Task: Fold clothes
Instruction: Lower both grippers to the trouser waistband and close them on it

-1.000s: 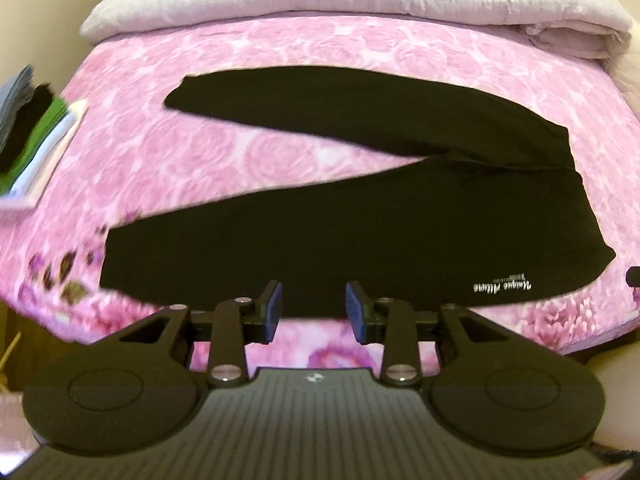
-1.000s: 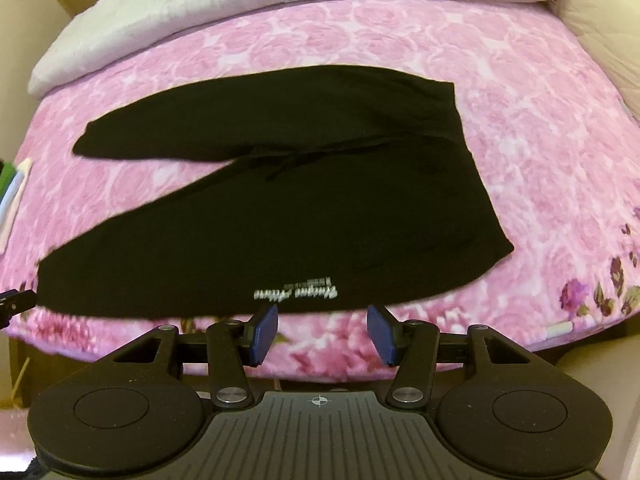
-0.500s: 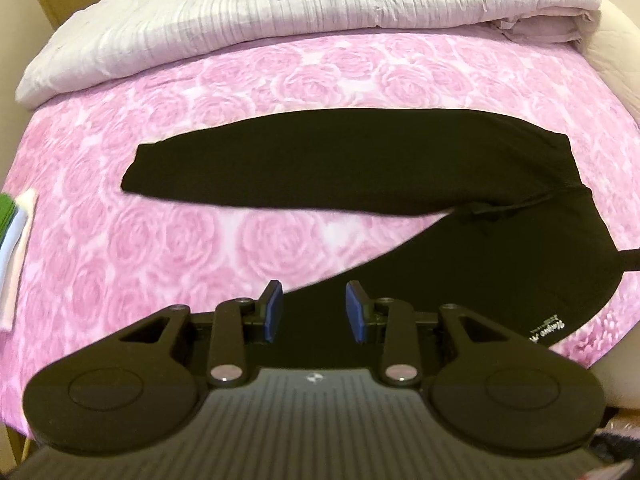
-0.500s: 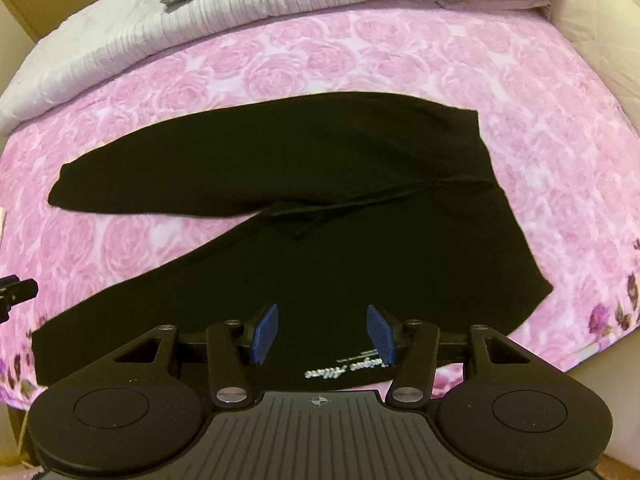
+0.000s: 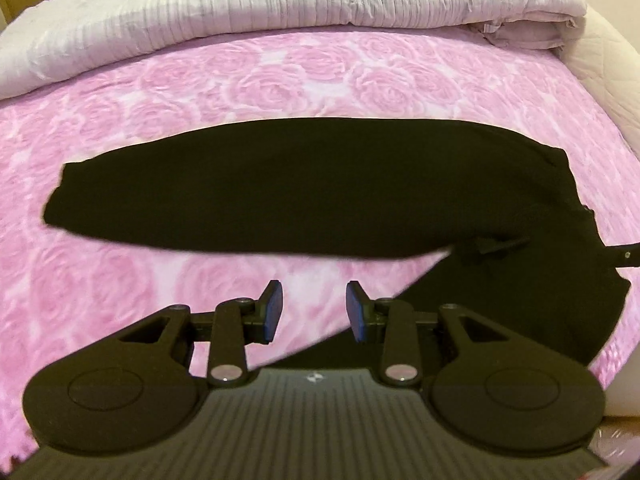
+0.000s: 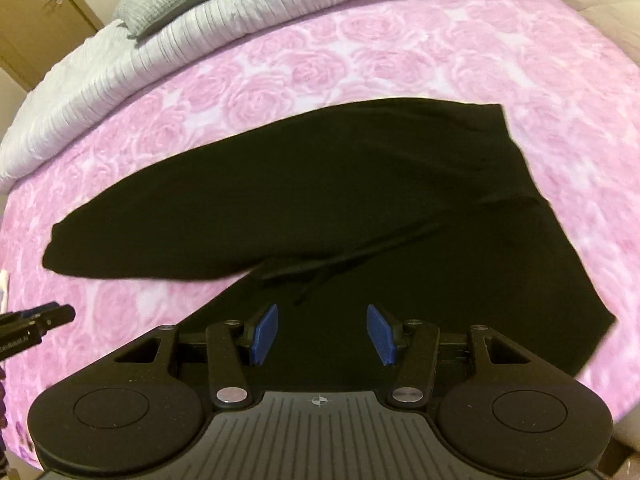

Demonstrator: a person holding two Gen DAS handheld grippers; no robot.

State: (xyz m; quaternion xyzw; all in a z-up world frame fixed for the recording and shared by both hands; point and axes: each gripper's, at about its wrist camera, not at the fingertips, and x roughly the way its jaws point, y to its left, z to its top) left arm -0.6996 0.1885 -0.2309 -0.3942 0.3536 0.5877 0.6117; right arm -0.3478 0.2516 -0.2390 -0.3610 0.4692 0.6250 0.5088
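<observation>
Black trousers (image 5: pixel 304 196) lie spread flat on the pink rose-print bedspread (image 5: pixel 120 272), legs fanned apart and pointing left, waist to the right. In the right wrist view the same trousers (image 6: pixel 360 184) fill the middle, with a drawstring (image 6: pixel 316 276) lying near the crotch. My left gripper (image 5: pixel 314 312) is open above the bedspread, between the two legs, holding nothing. My right gripper (image 6: pixel 322 334) is open over the near leg's upper part, empty. The near leg's lower end is hidden under the gripper bodies.
A folded grey-white quilt (image 5: pixel 280 4) with a grey pillow (image 6: pixel 180 0) runs along the bed's far side. A beige padded edge (image 5: pixel 608 72) borders the right. The left gripper's tip (image 6: pixel 36 320) shows at the right wrist view's left edge. Wooden cupboard doors (image 6: pixel 44 4) stand behind.
Both grippers have moved forward over the bed, closer to the trousers; the near leg and its white logo have slid under the gripper bodies. The clothes stack at left has left view.
</observation>
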